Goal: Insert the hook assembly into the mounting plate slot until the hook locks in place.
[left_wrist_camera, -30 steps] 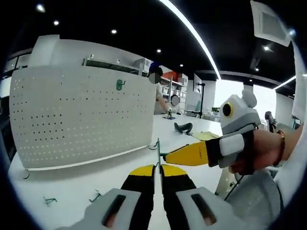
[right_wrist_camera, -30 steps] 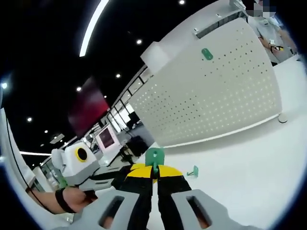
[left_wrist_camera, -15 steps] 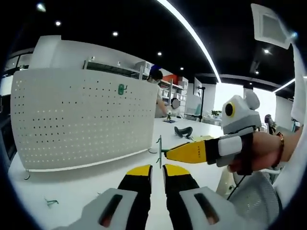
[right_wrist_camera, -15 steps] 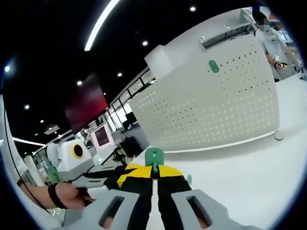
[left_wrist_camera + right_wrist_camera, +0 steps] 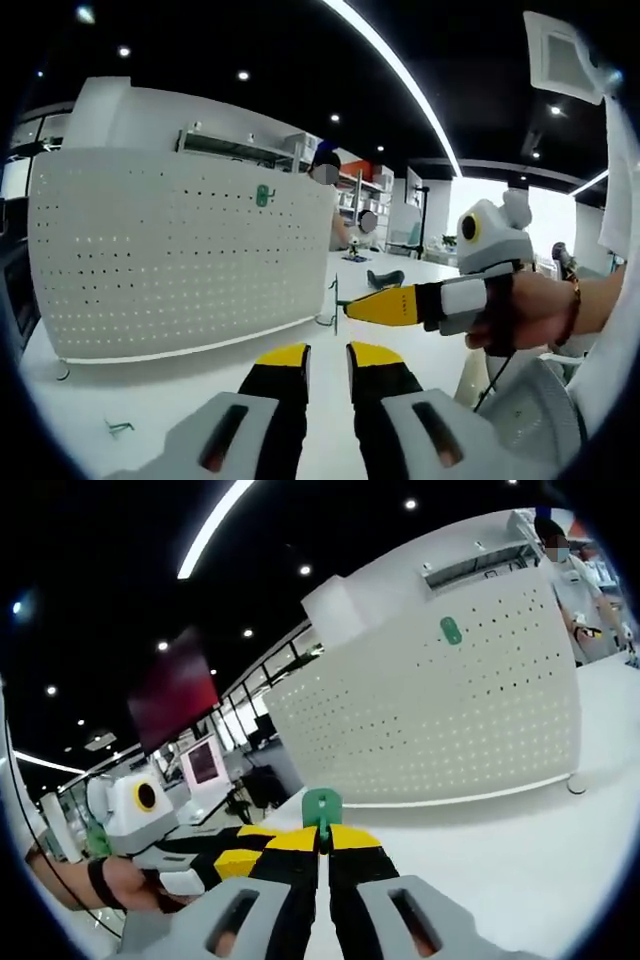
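The white perforated mounting plate (image 5: pixel 170 250) stands upright on the white table, and one green hook (image 5: pixel 263 195) hangs near its top edge. My left gripper (image 5: pixel 328 353) is open, its yellow tips apart with nothing between them. Just beyond them, my right gripper (image 5: pixel 352 305) comes in from the right, held by a hand, shut on a thin green hook assembly (image 5: pixel 336 300). In the right gripper view, my right gripper (image 5: pixel 322 835) is shut on the hook's green head (image 5: pixel 322 805), facing the plate (image 5: pixel 440 720) and its mounted hook (image 5: pixel 452 631). The left gripper (image 5: pixel 232 858) sits at lower left.
A loose green hook (image 5: pixel 118 428) lies on the table (image 5: pixel 160 390) at front left. The plate's foot (image 5: pixel 575 785) rests on the table at the right. A person (image 5: pixel 580 590) stands behind the plate's far end. A dark object (image 5: pixel 383 277) lies further back.
My left gripper's jaws have gone from shut to open, letting go of the hook assembly. The right gripper keeps hold of it. Both views have shifted slightly.
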### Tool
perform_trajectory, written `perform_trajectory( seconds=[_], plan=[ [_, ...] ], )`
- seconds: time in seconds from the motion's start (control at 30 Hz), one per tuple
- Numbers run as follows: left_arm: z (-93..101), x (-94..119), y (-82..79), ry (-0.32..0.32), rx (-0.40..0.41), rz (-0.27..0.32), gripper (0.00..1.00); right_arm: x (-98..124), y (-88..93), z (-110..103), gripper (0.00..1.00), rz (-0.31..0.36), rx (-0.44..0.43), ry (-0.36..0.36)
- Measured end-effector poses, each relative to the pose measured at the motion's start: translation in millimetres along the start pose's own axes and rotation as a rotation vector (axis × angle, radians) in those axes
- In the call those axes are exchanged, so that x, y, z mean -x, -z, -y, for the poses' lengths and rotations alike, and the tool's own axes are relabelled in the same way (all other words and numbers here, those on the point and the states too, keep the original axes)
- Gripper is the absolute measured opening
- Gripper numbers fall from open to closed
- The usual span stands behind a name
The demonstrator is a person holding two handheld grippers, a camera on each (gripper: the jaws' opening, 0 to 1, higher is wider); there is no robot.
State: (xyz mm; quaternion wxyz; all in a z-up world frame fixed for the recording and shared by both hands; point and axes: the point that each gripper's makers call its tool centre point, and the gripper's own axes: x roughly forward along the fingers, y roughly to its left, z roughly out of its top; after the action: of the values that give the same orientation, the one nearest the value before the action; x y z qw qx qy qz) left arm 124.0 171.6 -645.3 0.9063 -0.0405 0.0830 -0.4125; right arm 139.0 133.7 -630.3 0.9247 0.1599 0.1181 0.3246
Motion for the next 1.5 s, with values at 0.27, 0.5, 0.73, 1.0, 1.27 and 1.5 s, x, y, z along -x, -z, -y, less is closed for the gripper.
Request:
perform_trajectory(
  seconds=[0.27,0.5,0.73,1.0,1.27,1.5],
  plan=[
    [-2.7,9.1,-2.8,0.005,-0.009,0.008,0.23,-1.5,-10.0,12.6,0.01,0.024,0.024,0.048],
    [-10.5,20.0,-6.5,-0.018,-0.037,0.011,0.27,-4.9,-26.6,19.7,0.01,0.048,0.068,0.087],
    [-14.7,32.3,-5.3,-0.033,-0.040,0.008,0.29,-10.0,-39.4,27.2,0.01,0.054,0.128,0.133],
    [-16.3,43.9,-3.5,-0.044,-0.058,0.005,0.33,-14.2,-56.9,33.3,0.01,0.082,0.149,0.169],
    [-22.9,56.5,1.5,-0.041,-0.072,-0.017,0.37,-19.8,-77.3,36.7,0.01,0.117,0.201,0.220],
    [-30.2,64.1,7.8,-0.041,-0.053,-0.029,0.40,-26.8,-90.0,41.3,0.01,0.128,0.242,0.258]
  ],
)
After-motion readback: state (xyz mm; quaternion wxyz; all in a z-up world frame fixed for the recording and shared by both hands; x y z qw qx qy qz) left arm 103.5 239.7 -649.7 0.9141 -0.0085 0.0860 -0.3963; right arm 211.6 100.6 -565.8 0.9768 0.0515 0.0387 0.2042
